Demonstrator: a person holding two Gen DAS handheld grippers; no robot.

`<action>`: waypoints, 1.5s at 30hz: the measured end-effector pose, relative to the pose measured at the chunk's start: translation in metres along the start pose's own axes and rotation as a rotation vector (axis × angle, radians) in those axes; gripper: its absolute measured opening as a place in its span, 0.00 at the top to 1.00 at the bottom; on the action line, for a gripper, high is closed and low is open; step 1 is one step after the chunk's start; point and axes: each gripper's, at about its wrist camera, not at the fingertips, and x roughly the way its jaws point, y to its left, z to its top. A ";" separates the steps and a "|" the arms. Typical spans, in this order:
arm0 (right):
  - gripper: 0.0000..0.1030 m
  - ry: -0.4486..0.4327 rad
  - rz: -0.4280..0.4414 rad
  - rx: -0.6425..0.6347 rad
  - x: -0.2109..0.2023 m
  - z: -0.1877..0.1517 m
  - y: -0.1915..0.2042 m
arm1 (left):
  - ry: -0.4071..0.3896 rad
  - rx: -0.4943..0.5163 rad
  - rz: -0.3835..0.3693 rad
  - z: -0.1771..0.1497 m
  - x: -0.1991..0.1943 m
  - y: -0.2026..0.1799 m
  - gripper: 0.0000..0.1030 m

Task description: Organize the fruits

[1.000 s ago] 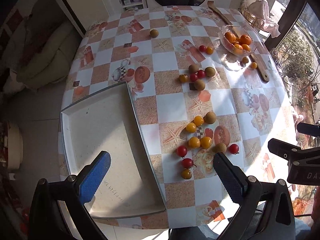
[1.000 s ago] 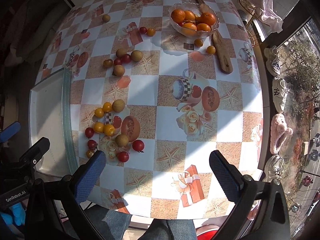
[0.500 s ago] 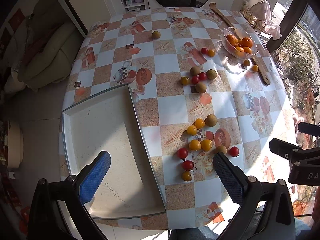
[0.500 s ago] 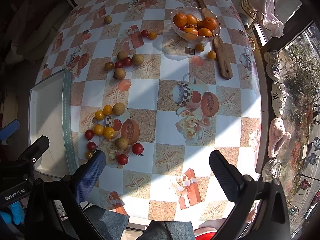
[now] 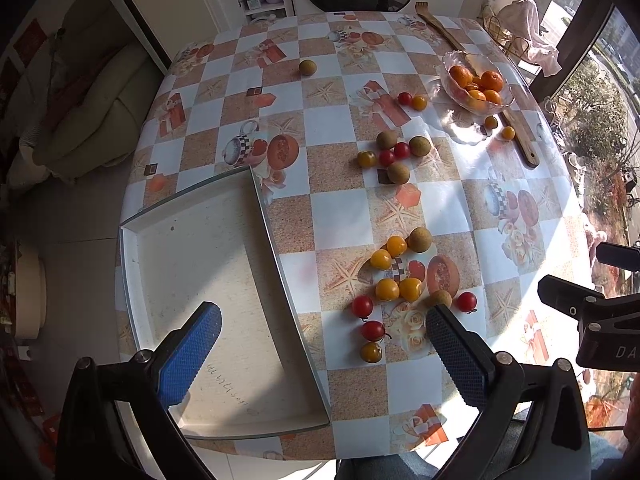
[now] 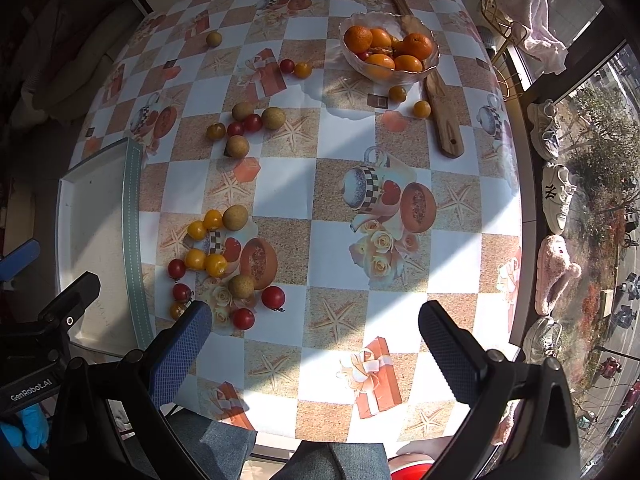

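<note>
Sorting not begun, I judge: my left gripper (image 5: 320,354) and right gripper (image 6: 316,344) both hang spread and empty, the white tray (image 5: 192,248) holds nothing, cherry tomatoes (image 5: 387,289) and longans (image 5: 420,239) lie scattered on the tablecloth (image 5: 340,220).

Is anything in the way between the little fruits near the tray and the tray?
Nothing visible stands between them. The nearest fruits lie on bare tablecloth right beside the tray; only its low rim separates them, so they must be lifted over it. The left gripper is open above that spot.
</note>
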 end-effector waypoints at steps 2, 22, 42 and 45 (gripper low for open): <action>0.00 0.004 -0.002 0.001 0.000 0.002 -0.002 | -0.001 -0.001 -0.001 0.000 0.000 0.000 0.00; 0.00 0.019 -0.010 -0.003 0.006 0.000 -0.001 | 0.024 0.001 -0.009 0.004 0.011 -0.004 0.00; 0.00 0.026 -0.008 0.081 0.027 0.009 -0.023 | 0.014 0.044 -0.030 0.042 0.046 -0.006 0.00; 0.00 0.025 -0.003 0.104 0.037 0.018 -0.031 | 0.001 0.046 -0.032 0.058 0.064 -0.009 0.00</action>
